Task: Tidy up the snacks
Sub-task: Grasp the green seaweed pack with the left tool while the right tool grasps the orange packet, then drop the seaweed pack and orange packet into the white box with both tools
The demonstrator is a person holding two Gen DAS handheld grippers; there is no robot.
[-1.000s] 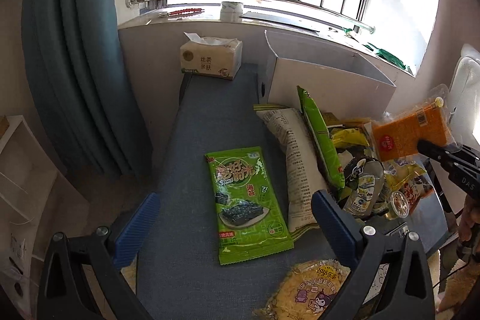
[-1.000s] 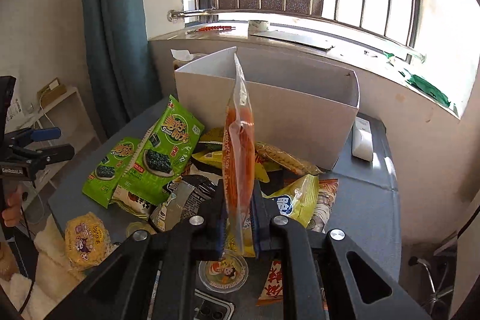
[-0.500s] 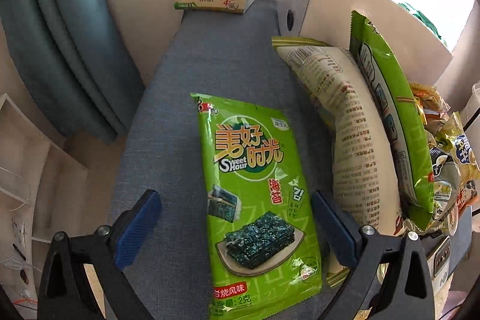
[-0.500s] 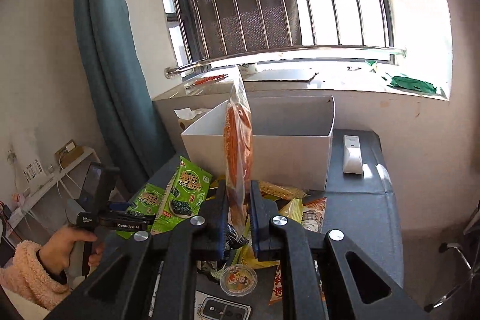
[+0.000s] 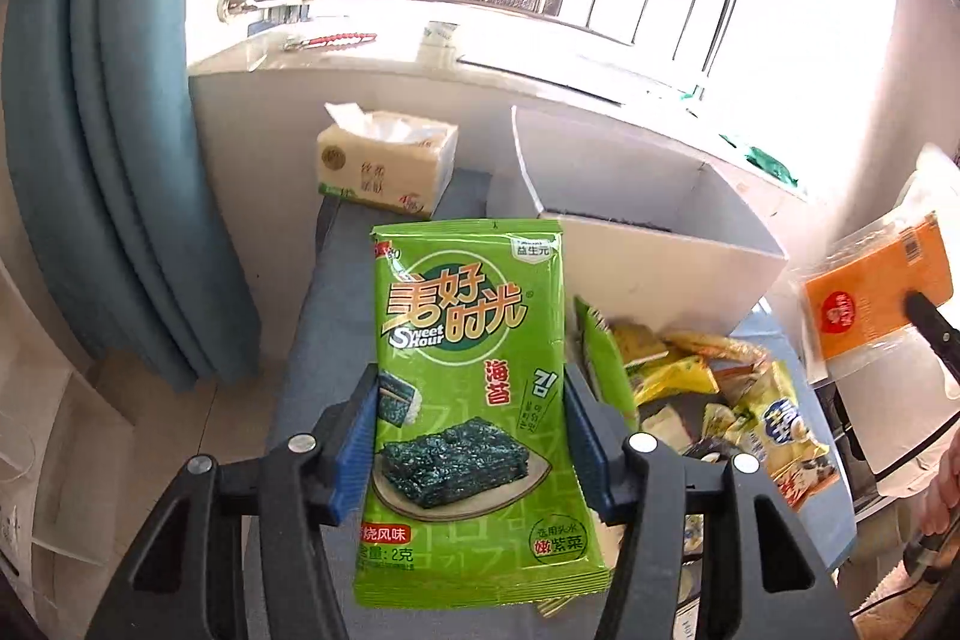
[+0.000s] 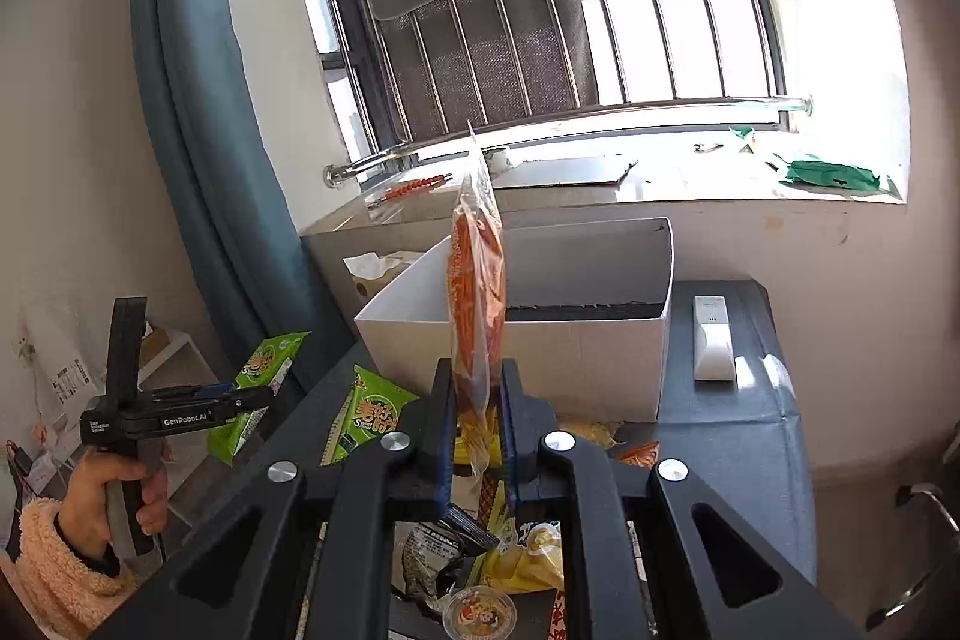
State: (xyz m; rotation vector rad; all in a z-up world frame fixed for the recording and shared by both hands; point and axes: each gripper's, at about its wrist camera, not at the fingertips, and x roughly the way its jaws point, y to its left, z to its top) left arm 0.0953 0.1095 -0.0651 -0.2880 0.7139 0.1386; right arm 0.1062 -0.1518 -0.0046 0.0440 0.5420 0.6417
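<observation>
My left gripper (image 5: 471,436) is shut on a green seaweed snack packet (image 5: 468,388) and holds it upright, lifted above the grey table (image 5: 324,340). It also shows in the right wrist view (image 6: 264,376). My right gripper (image 6: 477,430) is shut on an orange snack packet (image 6: 477,292), held edge-on in front of the open white box (image 6: 576,352). The same orange packet shows at the far right of the left wrist view (image 5: 870,298). The white box (image 5: 648,256) stands behind the seaweed packet. A heap of snack bags (image 5: 708,388) lies on the table in front of the box.
A tissue pack (image 5: 384,166) sits at the table's back left by the windowsill. A white remote (image 6: 713,337) lies right of the box. A second green seaweed packet (image 6: 369,412) leans on the heap. A blue curtain (image 5: 120,130) hangs left.
My left gripper closed on the seaweed packet that lay flat on the table and lifted it upright. My right gripper rose with the orange packet toward the box.
</observation>
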